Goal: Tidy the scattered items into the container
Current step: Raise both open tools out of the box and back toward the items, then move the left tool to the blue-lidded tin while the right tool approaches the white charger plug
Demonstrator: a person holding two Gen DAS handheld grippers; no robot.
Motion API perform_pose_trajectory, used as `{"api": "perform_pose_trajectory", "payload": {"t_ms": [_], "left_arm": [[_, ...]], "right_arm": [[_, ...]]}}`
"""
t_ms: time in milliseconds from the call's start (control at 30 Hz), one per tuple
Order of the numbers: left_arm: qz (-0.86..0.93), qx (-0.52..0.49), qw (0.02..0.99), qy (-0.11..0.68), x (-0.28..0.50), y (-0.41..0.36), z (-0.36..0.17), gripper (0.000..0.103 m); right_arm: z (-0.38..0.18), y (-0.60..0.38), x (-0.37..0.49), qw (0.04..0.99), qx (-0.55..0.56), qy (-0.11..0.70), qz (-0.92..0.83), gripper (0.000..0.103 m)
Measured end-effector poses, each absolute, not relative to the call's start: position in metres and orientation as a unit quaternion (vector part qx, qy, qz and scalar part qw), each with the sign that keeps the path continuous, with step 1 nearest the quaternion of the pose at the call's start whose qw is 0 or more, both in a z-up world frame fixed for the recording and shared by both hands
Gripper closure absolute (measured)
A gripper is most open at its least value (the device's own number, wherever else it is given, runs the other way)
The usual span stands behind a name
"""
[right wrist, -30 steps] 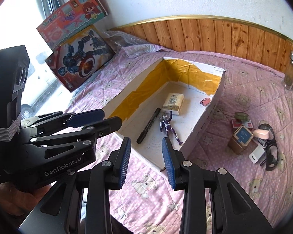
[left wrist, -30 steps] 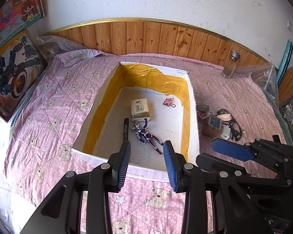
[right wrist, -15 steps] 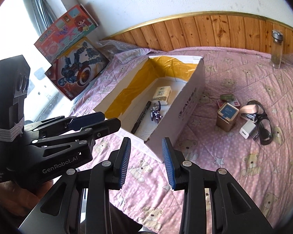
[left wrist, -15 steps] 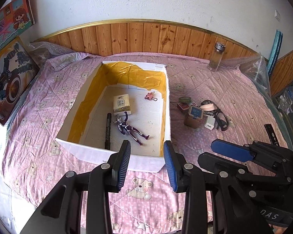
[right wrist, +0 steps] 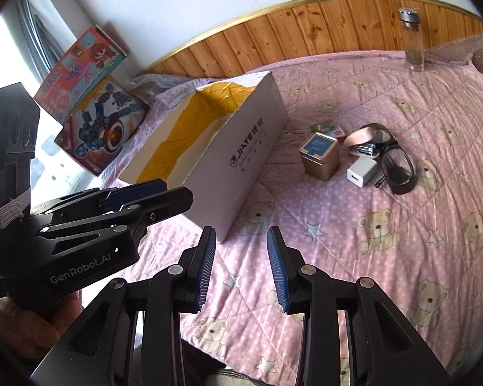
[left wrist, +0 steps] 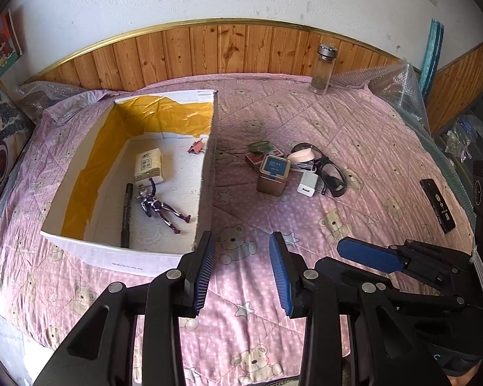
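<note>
Here's the white cardboard box [left wrist: 119, 251] on the pink bear-print quilt [left wrist: 354, 122], open at the top, its inner walls lined with yellow tape. Inside it: a tissue pack [left wrist: 148, 165] toward the far end, a small pink clip [left wrist: 196, 146] near the far right corner, a black marker [left wrist: 126, 215] lying lengthwise, and a purple action figure [left wrist: 159, 207] sprawled just beside the marker, one arm reaching up to the tissue pack. Right of the box, still out on the quilt, sits the scattered cluster: a gold tin with a blue lid [left wrist: 272, 173], a white charger [left wrist: 308, 184] just beside it, black glasses [left wrist: 330, 170], a pink case [left wrist: 302, 156], a green lid [left wrist: 258, 144] and a red card box [left wrist: 253, 159] at the far side. A black remote [left wrist: 437, 205] lies well apart on the right, and a glass bottle [left wrist: 322, 69] stands by the wooden wall panel. The left gripper [left wrist: 242, 271] hangs over the quilt by the box's near right corner, jaws apart and empty; the right gripper [right wrist: 241, 268] is likewise spread wide, holding nothing. Compared with a second ago, both views have swung right: the box has slid to the left of frame, and the cluster now sits nearer the middle.
</note>
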State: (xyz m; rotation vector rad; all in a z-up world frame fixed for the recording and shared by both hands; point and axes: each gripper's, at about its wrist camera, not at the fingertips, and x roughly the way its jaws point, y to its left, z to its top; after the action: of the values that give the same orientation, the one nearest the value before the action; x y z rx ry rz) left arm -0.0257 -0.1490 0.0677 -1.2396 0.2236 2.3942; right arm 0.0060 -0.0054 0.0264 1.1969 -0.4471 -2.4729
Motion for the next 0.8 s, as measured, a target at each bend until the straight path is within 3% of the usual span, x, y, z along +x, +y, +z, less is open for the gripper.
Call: {"api": "perform_pose_trajectory", "payload": {"t_ms": [700,767,800], "left_arm": [[0.827,-0.503,0.236,0.083,-0.090,-0.066,0.004,0.066],[0.825,-0.509,0.232,0.076,-0.104,-0.062,-0.004,0.063],[0.824,-0.512,0.232,0.074,-0.111,-0.060,-0.008,0.056]], "right_arm": [[-0.026,0.083,-0.055,0.109,0.454,-0.215,-0.858,0.067],[-0.031,0.088,-0.067,0.103,0.458,-0.219,-0.856,0.067],[-0.034,0.090,-0.074,0.100,0.459,-0.221,-0.855,0.065]]}}
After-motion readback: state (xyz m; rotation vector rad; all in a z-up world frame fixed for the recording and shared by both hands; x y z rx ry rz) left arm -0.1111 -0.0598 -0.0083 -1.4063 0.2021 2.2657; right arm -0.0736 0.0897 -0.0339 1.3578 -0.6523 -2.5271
